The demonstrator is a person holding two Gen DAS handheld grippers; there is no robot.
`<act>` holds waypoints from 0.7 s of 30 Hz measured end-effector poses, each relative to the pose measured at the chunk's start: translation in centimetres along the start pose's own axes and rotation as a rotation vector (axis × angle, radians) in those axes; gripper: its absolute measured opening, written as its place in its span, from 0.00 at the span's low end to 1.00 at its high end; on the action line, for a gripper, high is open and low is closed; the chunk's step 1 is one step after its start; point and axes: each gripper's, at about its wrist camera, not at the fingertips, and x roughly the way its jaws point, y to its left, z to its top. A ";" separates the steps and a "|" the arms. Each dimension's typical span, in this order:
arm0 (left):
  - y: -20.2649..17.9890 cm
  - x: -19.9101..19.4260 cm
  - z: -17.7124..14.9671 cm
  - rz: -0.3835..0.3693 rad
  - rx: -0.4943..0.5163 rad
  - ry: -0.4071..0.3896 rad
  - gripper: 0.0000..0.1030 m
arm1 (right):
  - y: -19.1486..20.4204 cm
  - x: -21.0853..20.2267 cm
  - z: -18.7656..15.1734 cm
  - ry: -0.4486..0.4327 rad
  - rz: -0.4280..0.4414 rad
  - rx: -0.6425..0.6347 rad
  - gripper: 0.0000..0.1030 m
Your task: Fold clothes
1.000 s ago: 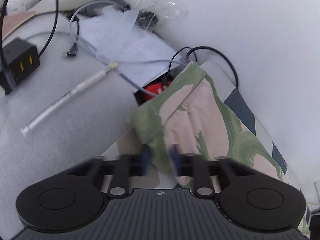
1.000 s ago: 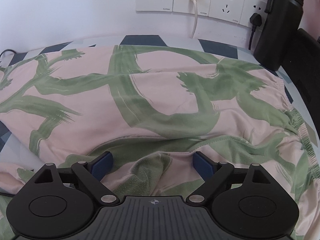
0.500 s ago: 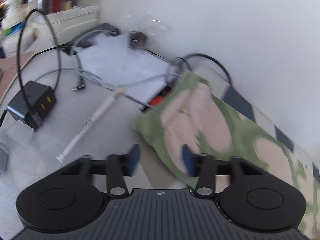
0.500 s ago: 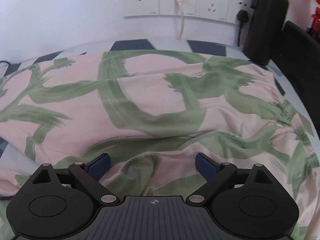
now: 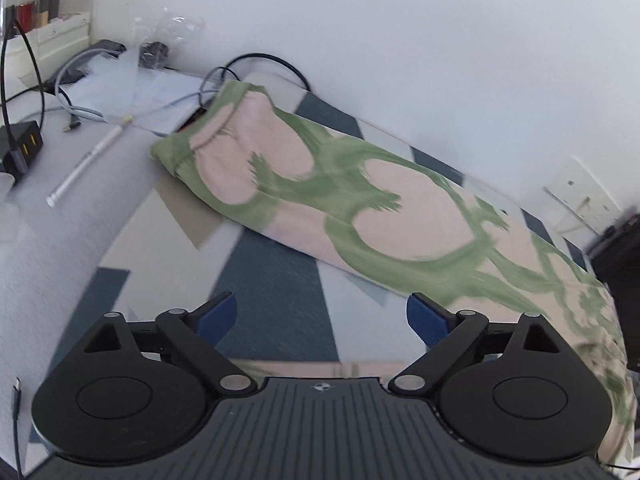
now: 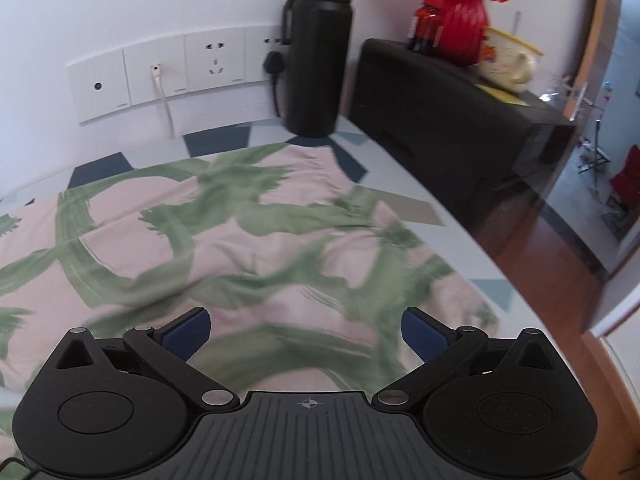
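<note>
While the pink garment with green brush strokes (image 5: 360, 216) lies flat on the table, I see its long axis running from the far left corner, where a green hem (image 5: 176, 152) ends it, down toward the near right. From the right wrist view the same cloth (image 6: 224, 240) spreads across most of the surface, wrinkled near me. My left tongs (image 5: 320, 318) are opening, their blue pads wide apart with only the patterned tablecloth (image 5: 276, 276) between them, nothing gripped. My right tongs (image 6: 306, 330) are opening too, spread wide above the cloth without pinching it. Under the garment the tablecloth shows navy, white and beige triangles. A white wall backs the table, with a row of sockets (image 6: 168, 72), a white cable plugged into one. A black bottle (image 6: 316, 52) stands by a black box (image 6: 452, 112); a red vase (image 6: 464, 20) sits on it. Left of the garment lie cables (image 5: 80, 108), a white stick (image 5: 88, 164) and a black charger (image 5: 24, 146). Any lettering is too small for me to read.
</note>
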 end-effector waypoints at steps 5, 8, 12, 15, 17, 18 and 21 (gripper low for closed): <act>0.3 -2.1 -1.4 0.037 0.084 -0.017 0.97 | -1.7 -3.5 -3.0 -0.016 -0.066 0.034 0.99; 1.3 -3.3 -2.3 0.029 0.109 -0.014 0.99 | -2.8 -5.5 -5.0 -0.018 -0.094 0.064 0.99; 2.0 -4.1 -3.9 0.038 0.164 0.008 0.99 | -4.4 -8.3 -7.7 -0.028 -0.126 0.100 0.99; 1.9 -4.7 -5.3 0.044 0.190 0.027 0.99 | -5.9 -10.3 -9.6 -0.018 -0.144 0.122 0.99; 1.3 -5.3 -6.4 0.040 0.197 0.037 1.00 | -7.0 -11.3 -10.5 -0.021 -0.160 0.132 0.99; 0.9 -5.6 -7.0 0.038 0.204 0.041 1.00 | -7.6 -11.7 -10.8 -0.026 -0.167 0.139 0.99; -0.8 -6.5 -8.9 0.050 0.252 0.045 1.00 | -9.9 -12.4 -11.4 -0.054 -0.185 0.176 0.99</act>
